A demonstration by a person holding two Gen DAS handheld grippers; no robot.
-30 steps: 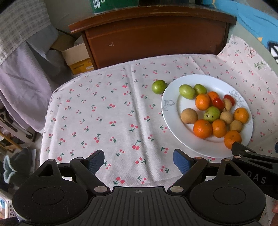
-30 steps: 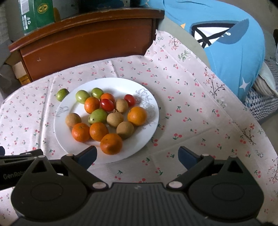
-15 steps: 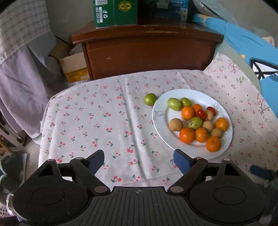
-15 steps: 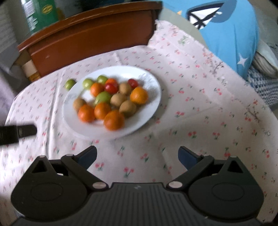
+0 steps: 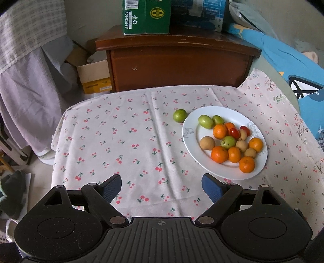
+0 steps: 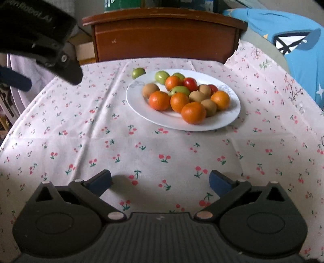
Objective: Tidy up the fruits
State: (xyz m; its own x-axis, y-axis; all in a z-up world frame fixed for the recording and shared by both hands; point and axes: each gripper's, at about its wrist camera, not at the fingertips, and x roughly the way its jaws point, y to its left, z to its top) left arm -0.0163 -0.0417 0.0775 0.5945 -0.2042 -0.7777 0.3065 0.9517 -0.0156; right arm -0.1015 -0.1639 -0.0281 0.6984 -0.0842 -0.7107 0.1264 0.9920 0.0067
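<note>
A white plate on the cherry-print cloth holds several oranges, brown fruits, green fruits and red tomatoes. One green fruit lies on the cloth just left of the plate's far rim. My left gripper hovers open over the cloth, nearer than the plate and to its left, with nothing between its fingers. My right gripper stands open and empty low over the cloth in front of the plate. In the right wrist view the left gripper's body fills the upper left corner.
A brown wooden cabinet stands beyond the table with green and dark boxes on top. A blue cushion lies at the right, hanging cloths and a cardboard box at the left. The cloth's left edge drops to the floor.
My left gripper rose and drew back, so the plate looks smaller and farther. My right gripper sank and pulled back toward the table's near side; the left gripper now shows at its upper left.
</note>
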